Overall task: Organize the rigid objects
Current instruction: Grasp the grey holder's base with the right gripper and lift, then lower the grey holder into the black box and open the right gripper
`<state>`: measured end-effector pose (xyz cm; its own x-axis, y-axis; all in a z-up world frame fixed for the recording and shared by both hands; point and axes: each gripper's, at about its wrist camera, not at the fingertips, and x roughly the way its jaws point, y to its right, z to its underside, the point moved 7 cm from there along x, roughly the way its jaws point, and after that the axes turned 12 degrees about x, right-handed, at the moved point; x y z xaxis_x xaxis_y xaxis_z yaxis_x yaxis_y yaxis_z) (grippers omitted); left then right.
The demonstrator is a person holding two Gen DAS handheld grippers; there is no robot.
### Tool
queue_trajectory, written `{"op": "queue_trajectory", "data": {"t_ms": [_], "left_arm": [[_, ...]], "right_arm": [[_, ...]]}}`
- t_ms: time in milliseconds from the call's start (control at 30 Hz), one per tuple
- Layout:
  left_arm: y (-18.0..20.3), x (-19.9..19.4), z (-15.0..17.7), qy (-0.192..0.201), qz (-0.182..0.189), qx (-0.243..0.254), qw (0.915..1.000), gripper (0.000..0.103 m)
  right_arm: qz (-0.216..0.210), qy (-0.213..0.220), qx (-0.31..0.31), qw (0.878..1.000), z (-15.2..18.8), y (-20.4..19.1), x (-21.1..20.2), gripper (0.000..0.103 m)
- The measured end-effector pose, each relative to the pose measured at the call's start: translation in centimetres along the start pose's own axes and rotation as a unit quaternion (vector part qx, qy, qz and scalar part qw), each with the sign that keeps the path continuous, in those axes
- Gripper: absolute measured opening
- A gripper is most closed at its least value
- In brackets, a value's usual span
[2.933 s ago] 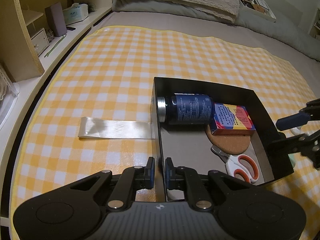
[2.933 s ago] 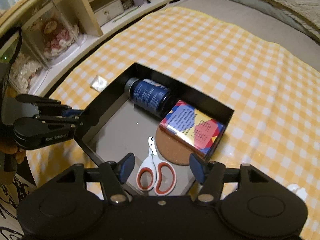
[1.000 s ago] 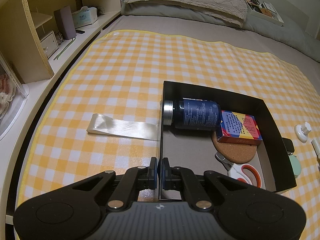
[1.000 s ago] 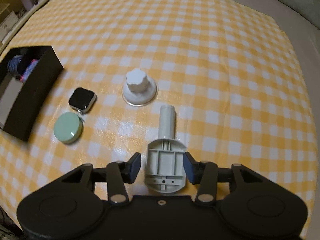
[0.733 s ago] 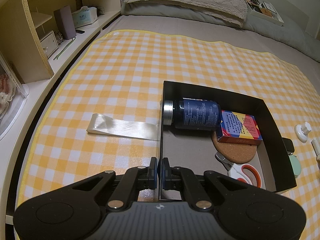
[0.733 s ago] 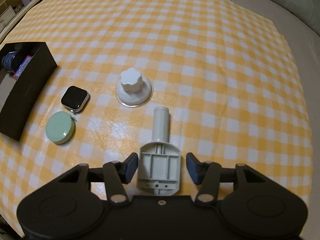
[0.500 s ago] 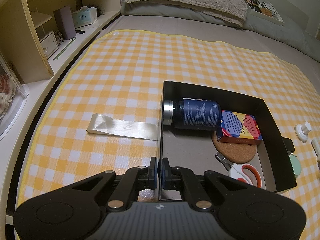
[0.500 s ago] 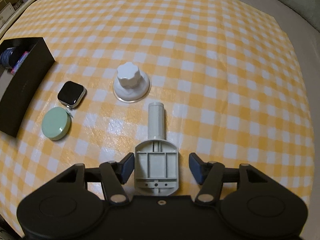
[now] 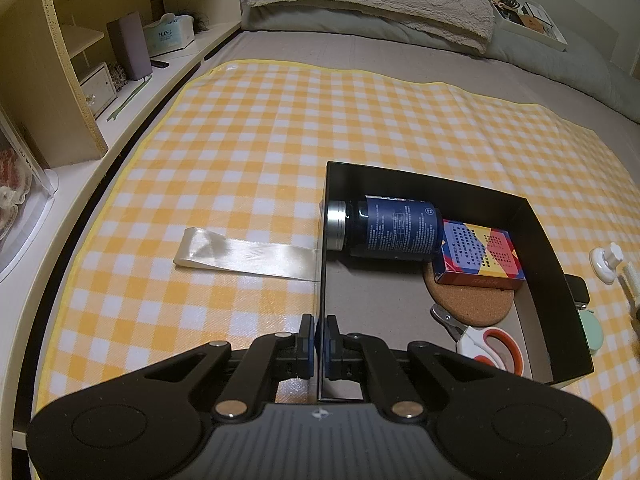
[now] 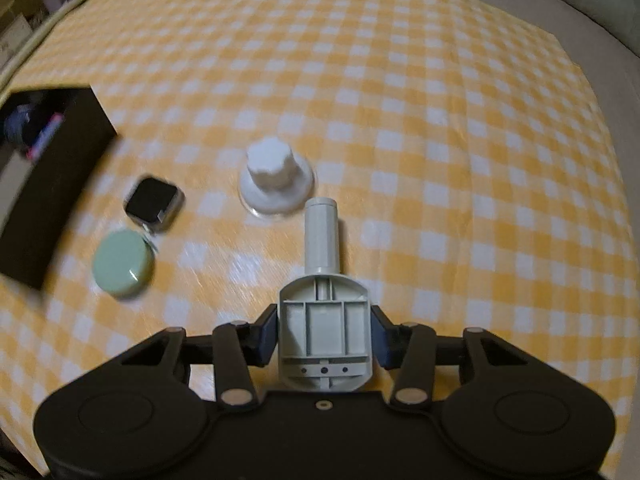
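Clamping grey plastic holder [image 10: 324, 332] by its wide base, right gripper [image 10: 324, 338] jaws just closed in; stem points straight ahead. Black box [image 10: 48, 184] lies far left; left gripper [image 9: 319, 346] pinches its wall.

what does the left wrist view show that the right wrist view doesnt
Only the left wrist view shows the box's inside: blue bottle, colourful carton, cork coaster, scissors, plus the left hand-held gripper shut on its wall. Only the right wrist view shows the right hand-held gripper clamping the grey plastic tool. Both show the black box, green disc and white knob.
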<state>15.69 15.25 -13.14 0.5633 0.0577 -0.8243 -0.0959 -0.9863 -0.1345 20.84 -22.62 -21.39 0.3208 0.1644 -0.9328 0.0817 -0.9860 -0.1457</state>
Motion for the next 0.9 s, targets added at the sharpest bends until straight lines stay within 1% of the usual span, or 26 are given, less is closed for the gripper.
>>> {"op": "queue_trajectory", "data": {"t_ms": [267,500,600,767,900], "left_arm": [[0.0,0.0,0.0,0.0,0.0,0.0,1.0,0.005],[0.0,0.0,0.0,0.0,0.0,0.0,1.0,0.005],[0.0,0.0,0.0,0.0,0.0,0.0,1.0,0.005],[0.1,0.0,0.1,0.0,0.005,0.001,1.0,0.005],[0.1,0.0,0.2,0.0,0.01,0.002,1.0,0.005]], "right_arm": [[-0.055,0.059,0.01,0.997,-2.8,-3.2,-3.9,0.047],[-0.113,0.106,0.003,0.988,-4.5,-7.6,-7.5,0.047],[-0.145,0.107,-0.01,0.984,-4.6,-10.4,-8.4,0.047],[-0.189,0.092,-0.035,0.977,-4.6,-15.8,-8.5,0.047],[-0.205,0.082,-0.064,0.973,-4.3,-20.7,-8.0,0.047]]}}
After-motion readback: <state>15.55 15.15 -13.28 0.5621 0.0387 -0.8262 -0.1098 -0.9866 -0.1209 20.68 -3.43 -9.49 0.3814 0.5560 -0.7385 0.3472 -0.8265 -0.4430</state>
